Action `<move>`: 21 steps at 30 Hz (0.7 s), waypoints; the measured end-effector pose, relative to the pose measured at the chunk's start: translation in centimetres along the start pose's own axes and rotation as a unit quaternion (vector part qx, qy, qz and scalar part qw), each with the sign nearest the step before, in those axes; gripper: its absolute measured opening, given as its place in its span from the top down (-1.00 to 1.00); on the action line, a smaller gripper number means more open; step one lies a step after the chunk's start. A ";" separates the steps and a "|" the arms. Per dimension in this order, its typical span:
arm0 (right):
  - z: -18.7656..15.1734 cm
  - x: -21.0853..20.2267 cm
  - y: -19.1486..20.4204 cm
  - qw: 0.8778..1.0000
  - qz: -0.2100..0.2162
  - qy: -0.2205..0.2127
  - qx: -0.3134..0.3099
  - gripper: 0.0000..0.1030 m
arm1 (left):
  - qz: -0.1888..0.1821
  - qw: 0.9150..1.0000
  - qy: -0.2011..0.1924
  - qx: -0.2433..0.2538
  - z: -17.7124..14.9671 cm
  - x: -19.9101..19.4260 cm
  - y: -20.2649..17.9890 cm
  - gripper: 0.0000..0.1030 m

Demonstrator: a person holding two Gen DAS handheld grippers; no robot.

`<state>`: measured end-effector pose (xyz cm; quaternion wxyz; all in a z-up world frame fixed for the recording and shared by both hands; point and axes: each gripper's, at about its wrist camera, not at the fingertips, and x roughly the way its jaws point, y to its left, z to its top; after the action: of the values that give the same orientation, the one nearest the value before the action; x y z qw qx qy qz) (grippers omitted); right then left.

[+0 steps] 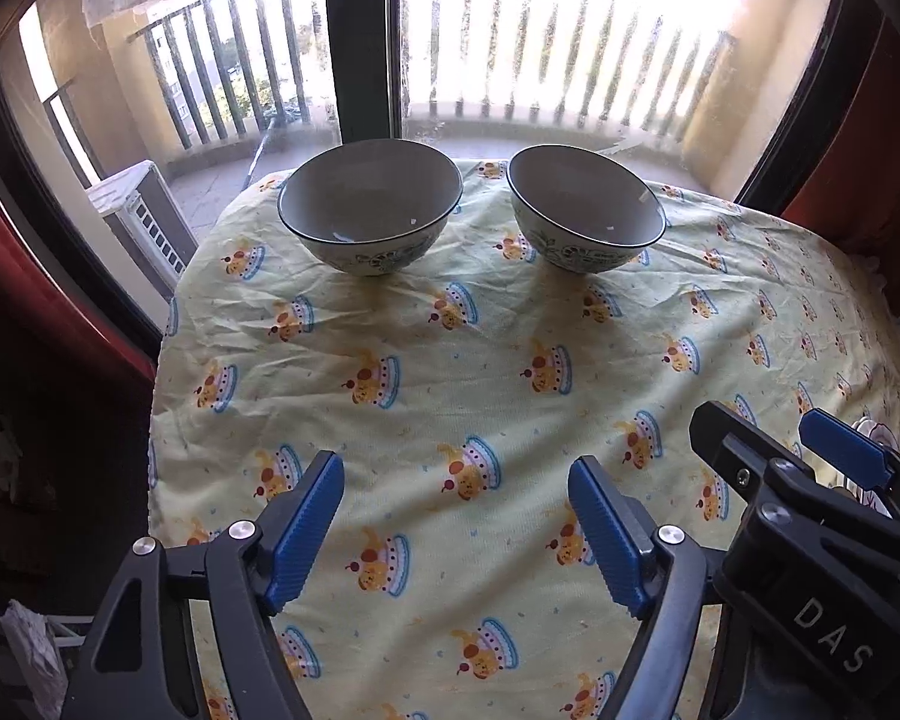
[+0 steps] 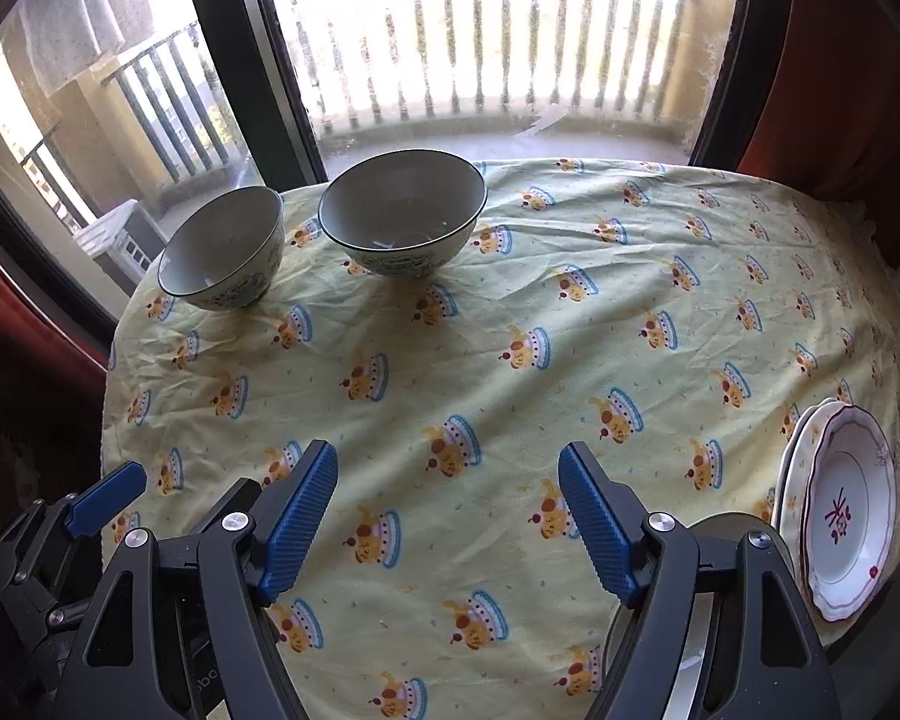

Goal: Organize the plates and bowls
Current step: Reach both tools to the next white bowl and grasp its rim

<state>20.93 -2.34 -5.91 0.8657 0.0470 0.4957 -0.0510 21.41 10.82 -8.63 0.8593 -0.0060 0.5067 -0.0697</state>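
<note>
Two grey-lined bowls with dark rims and a patterned outside stand side by side at the table's far edge: the left bowl (image 1: 369, 207) (image 2: 222, 258) and the right bowl (image 1: 585, 210) (image 2: 402, 216). Two stacked white plates (image 2: 849, 510) with purple trim lie at the near right. My left gripper (image 1: 456, 516) hovers open over bare cloth, well short of the bowls. My right gripper (image 2: 447, 516) (image 1: 774, 438) is just to its right, also open with nothing between its pads. A round dish (image 2: 726, 525) is mostly hidden behind the right gripper's right finger.
The table wears a yellow cloth (image 1: 450, 360) printed with cartoon figures; its left edge (image 2: 111, 372) drops off close to the bowls. A glass balcony door with a dark frame (image 1: 360, 42) stands right behind the table. Red curtains (image 1: 870, 120) hang at both sides.
</note>
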 end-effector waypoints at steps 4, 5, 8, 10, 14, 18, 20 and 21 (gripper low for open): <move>1.4 0.7 1.7 1.000 -0.005 -0.008 0.006 -0.53 | 0.004 1.000 -0.008 0.000 1.7 0.6 1.6 -0.44; 1.7 0.9 2.2 1.000 -0.006 -0.010 0.006 -0.53 | 0.006 1.000 -0.010 -0.001 2.2 0.8 1.9 -0.44; 3.0 1.6 3.2 1.000 -0.007 -0.015 0.008 -0.53 | 0.012 1.000 -0.018 -0.004 3.6 1.4 3.0 -0.31; 3.9 2.2 3.9 1.000 -0.006 -0.018 0.007 -0.52 | 0.015 1.000 -0.021 -0.005 4.5 2.0 3.7 -0.29; 5.6 3.5 5.4 1.000 -0.001 -0.024 0.007 -0.47 | 0.023 0.999 -0.026 -0.008 6.5 3.4 5.1 -0.27; 7.4 5.2 6.7 1.000 0.002 -0.025 0.012 -0.39 | 0.030 0.999 -0.031 -0.005 8.5 4.6 6.4 -0.21; 8.3 5.9 7.4 1.000 0.004 -0.025 0.015 -0.36 | 0.034 0.999 -0.034 -0.005 9.5 5.2 7.0 -0.19; 8.8 6.3 7.7 1.000 0.005 -0.025 0.016 -0.33 | 0.034 0.999 -0.035 -0.007 10.0 5.5 7.4 -0.19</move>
<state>32.64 3.83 -6.65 0.8774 0.0625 0.4725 -0.0556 33.58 16.82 -9.19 0.8785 0.0032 0.4762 -0.0368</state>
